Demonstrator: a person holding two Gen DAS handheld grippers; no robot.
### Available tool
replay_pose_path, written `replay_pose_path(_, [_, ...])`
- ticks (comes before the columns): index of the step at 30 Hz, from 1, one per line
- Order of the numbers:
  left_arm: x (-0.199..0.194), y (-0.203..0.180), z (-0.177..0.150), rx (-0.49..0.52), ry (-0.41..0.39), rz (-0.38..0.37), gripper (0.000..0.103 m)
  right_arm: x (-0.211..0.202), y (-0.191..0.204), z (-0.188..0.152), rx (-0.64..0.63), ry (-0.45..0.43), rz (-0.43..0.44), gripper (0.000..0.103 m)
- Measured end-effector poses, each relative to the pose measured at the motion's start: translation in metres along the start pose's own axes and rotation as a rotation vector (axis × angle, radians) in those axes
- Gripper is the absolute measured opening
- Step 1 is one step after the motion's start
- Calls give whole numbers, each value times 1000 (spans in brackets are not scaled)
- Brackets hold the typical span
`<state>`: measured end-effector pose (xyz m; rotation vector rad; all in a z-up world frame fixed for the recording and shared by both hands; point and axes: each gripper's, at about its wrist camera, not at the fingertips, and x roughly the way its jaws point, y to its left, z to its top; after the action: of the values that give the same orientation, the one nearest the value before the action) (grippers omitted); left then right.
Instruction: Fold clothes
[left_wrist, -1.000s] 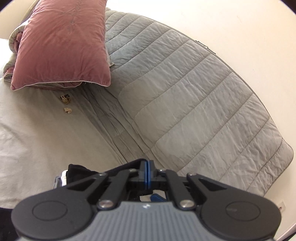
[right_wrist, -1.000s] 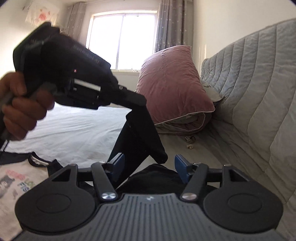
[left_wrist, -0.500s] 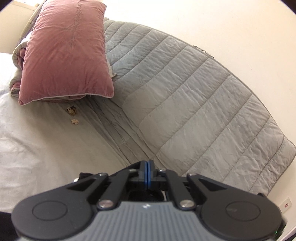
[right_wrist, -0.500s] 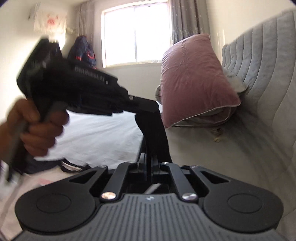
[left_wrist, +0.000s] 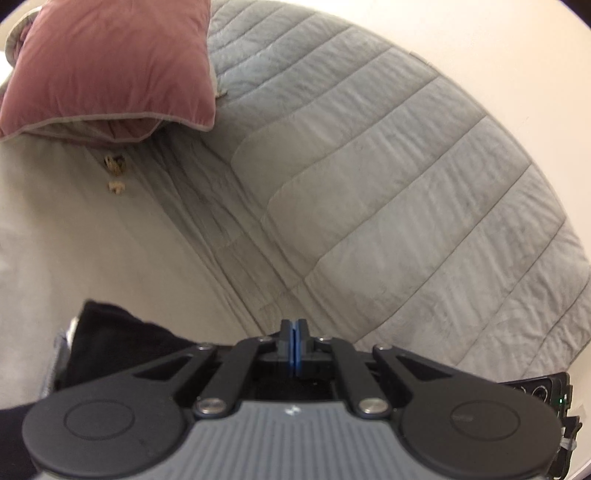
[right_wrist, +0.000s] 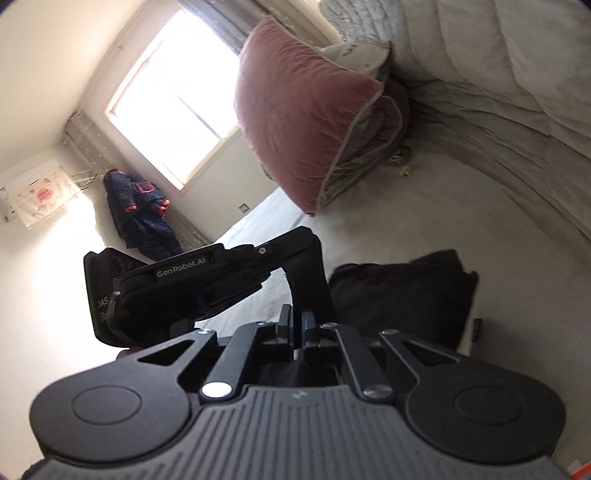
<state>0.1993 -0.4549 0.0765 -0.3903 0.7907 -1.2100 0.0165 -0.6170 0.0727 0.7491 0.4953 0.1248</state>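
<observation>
So the fold is looking roughly midway, going by what's showing right now. Starting on the left side: the left gripper (left_wrist: 294, 334) is sitting with its jaws clenched tight together, blue pads pressed flat, and it's pinching a strip of the black garment (right_wrist: 399, 291). That only shows in the right wrist view, where the strip is running from the left gripper's tip down toward the right one. In the left wrist view the dark bulk is lying below and to the left of the left jaws on the pale sheet (left_wrist: 92, 240).

Moving right: the right gripper (right_wrist: 294, 325) is also clenched on that same black strip, fabric sitting right between its pads. So both are grasping one edge, close to each other.

Just beyond and to the right of the right jaws, the rest of the garment is resting in a fairly compact dark bundle on the bed, so I'm guessing at least one fold is already in. What's left, I reckon, is laying the held edge over the bundle and flattening it.

Further off ahead, the pink pillow (right_wrist: 306, 110) and grey quilted headboard (left_wrist: 388, 184) aren't involved.
</observation>
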Motion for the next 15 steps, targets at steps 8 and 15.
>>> replay_pose_path(8, [25,-1,-20,15,45,60,4,-13,-53,-16,72,-23,-157,7])
replay_pose_path(15, [-10,-2,-18,52,19,111,31,-19,-49,-17,77,-59,-168,17])
